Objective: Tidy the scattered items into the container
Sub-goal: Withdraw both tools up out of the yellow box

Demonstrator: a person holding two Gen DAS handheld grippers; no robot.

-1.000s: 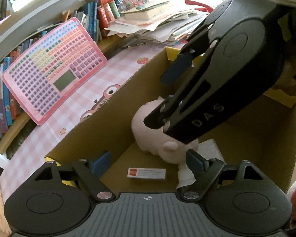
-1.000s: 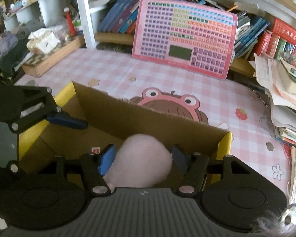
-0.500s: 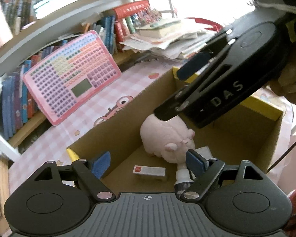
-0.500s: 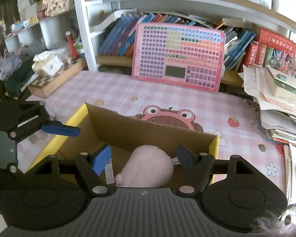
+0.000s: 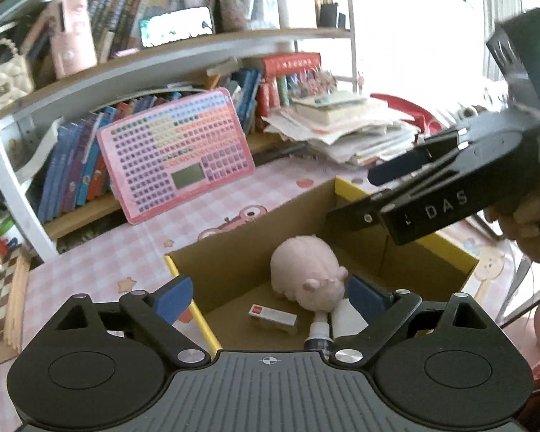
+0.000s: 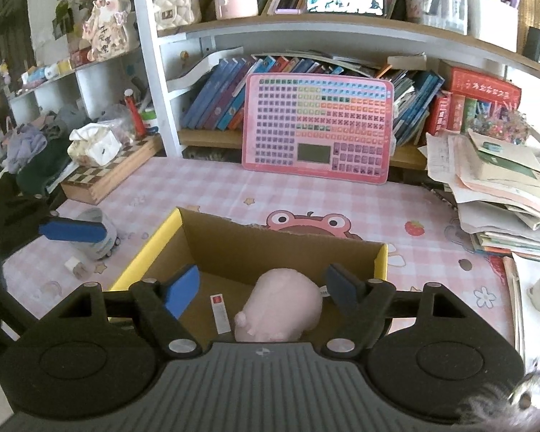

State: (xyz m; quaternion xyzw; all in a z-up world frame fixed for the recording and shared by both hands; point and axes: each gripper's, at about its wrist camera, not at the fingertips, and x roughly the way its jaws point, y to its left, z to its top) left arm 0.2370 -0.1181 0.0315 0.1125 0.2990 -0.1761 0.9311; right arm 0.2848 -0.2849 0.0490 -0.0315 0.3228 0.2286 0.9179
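An open cardboard box (image 5: 234, 252) with yellow flaps stands on the pink checked table; it also shows in the right wrist view (image 6: 280, 248). Inside lie a pink plush pig (image 5: 306, 273) (image 6: 282, 304), a small white and red box (image 5: 271, 318) (image 6: 220, 313), a small bottle (image 5: 320, 331) and something white. My left gripper (image 5: 270, 297) is open and empty above the box's near left corner. My right gripper (image 6: 262, 289) is open and empty above the box, over the pig. The right gripper (image 5: 432, 194) shows in the left view, high over the box.
A pink keyboard toy (image 6: 318, 129) leans on the bookshelf behind. A paper and book pile (image 6: 496, 187) lies right. A rolled grey item (image 6: 102, 234) and a small white cube (image 6: 73, 264) lie on the table left of the box. A chessboard box (image 6: 108, 176) sits far left.
Both grippers have risen and pulled back from the box. The right gripper opened and let the plush pig go; the pig now lies on the box floor.
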